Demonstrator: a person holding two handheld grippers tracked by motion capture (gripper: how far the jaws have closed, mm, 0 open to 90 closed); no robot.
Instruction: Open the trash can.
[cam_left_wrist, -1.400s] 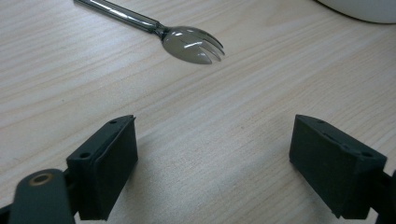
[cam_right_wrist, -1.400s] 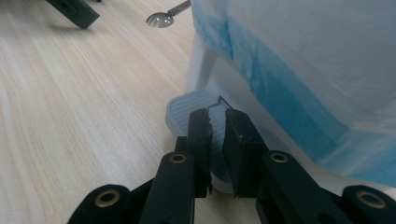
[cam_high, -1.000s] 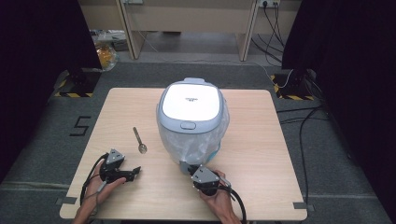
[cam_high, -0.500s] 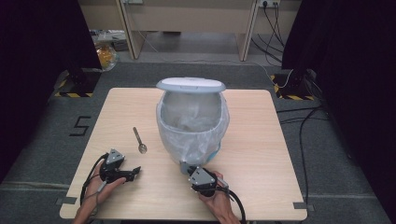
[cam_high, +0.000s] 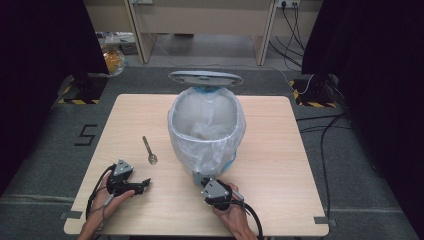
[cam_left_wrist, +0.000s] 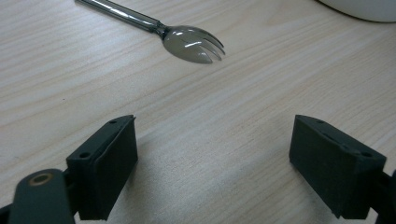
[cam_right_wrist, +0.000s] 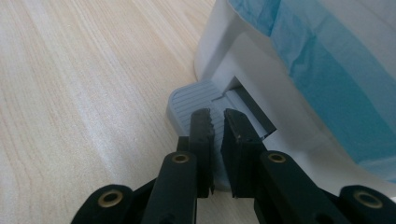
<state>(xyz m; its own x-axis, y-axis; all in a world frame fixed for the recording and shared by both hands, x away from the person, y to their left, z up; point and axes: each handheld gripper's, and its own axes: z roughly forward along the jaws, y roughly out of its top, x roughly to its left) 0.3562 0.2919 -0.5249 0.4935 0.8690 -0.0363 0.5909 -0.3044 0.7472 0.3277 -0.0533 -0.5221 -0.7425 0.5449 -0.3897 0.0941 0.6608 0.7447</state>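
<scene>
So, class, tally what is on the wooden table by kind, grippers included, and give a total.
Pedal bin, lid up, lined with a bag: 1
Metal spork: 1
Grippers: 2, the left gripper and the right gripper
Total: 4

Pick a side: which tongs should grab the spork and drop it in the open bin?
Left. The left tongs are open on the table with the spork lying just ahead of them. The right tongs are closed and pressing the bin's pedal, likely what holds the lid up.
</scene>
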